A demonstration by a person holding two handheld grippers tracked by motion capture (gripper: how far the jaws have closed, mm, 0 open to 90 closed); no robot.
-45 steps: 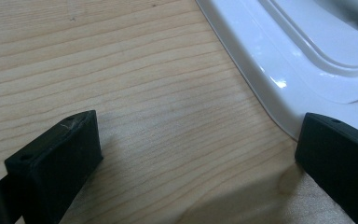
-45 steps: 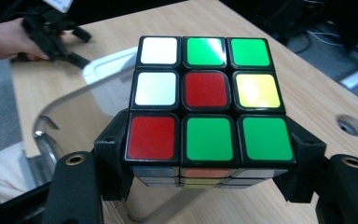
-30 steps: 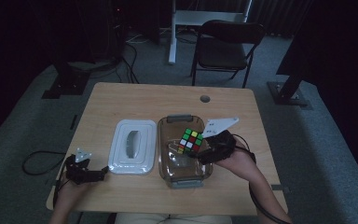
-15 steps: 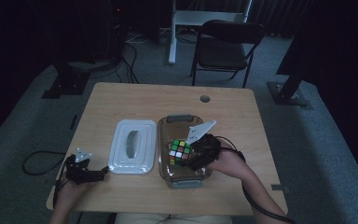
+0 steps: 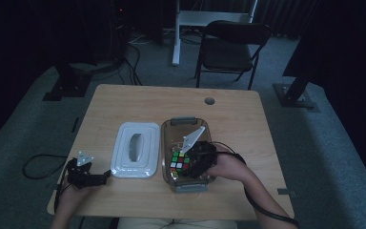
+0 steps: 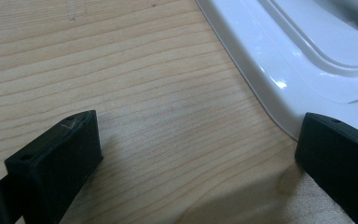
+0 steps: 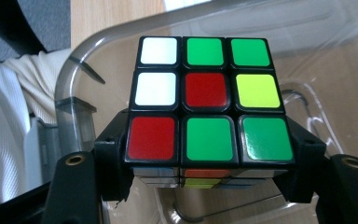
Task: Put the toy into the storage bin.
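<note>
A scrambled colour cube (image 5: 179, 162) (image 7: 207, 100) hangs inside the clear plastic box (image 5: 170, 132), low over its near half. My right gripper (image 5: 187, 164) (image 7: 209, 163) is shut on the cube, its black pads pressing on the two lower sides. The box's white lid (image 5: 134, 149) (image 6: 317, 60) lies flat on the table just left of the box. My left gripper (image 5: 97, 177) (image 6: 198, 154) rests on the wood at the lid's near left corner, jaws open and wide apart with nothing between them.
The wooden table (image 5: 124, 105) has a round cable hole (image 5: 209, 100) at the back. A black folding chair (image 5: 233, 47) stands behind the table. A cable (image 5: 252, 200) trails along the right forearm. The box's grey latch (image 5: 189, 187) faces the table's near edge.
My right gripper has carried the cube toward the near edge and down into the clear box. The left gripper has stayed where it was.
</note>
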